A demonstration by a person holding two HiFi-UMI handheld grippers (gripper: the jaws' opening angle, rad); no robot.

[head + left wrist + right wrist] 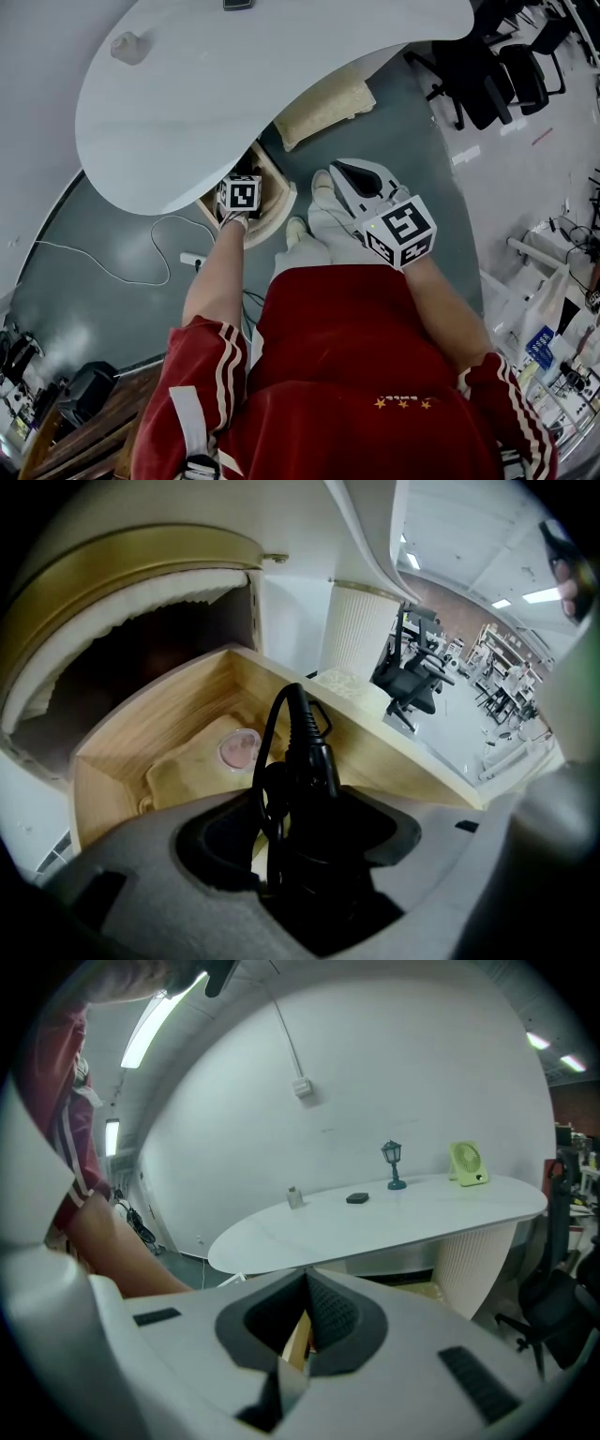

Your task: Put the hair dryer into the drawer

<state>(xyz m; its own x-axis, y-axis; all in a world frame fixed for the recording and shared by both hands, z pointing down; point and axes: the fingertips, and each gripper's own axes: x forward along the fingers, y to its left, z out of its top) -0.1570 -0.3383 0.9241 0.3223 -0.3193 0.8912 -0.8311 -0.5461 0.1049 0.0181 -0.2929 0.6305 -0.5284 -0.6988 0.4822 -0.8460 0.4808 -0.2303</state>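
Release step, by the look of it: left gripper (305, 844) spread wide and slack around the black hair dryer (305, 757) in the open drawer (169, 726), right gripper (302, 1335) closed and empty to its right; next, lift clear without snagging the cord.

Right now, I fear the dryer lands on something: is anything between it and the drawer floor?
A beige cloth and a small pink-topped jar lie in the open drawer, beyond the hair dryer between the left gripper's jaws. Nothing covers the opening.

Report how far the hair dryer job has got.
Done: the drawer is open. In hand: the hair dryer sits over it between the left gripper's parted jaws. Left: let it settle inside and withdraw. The right gripper is shut, empty.
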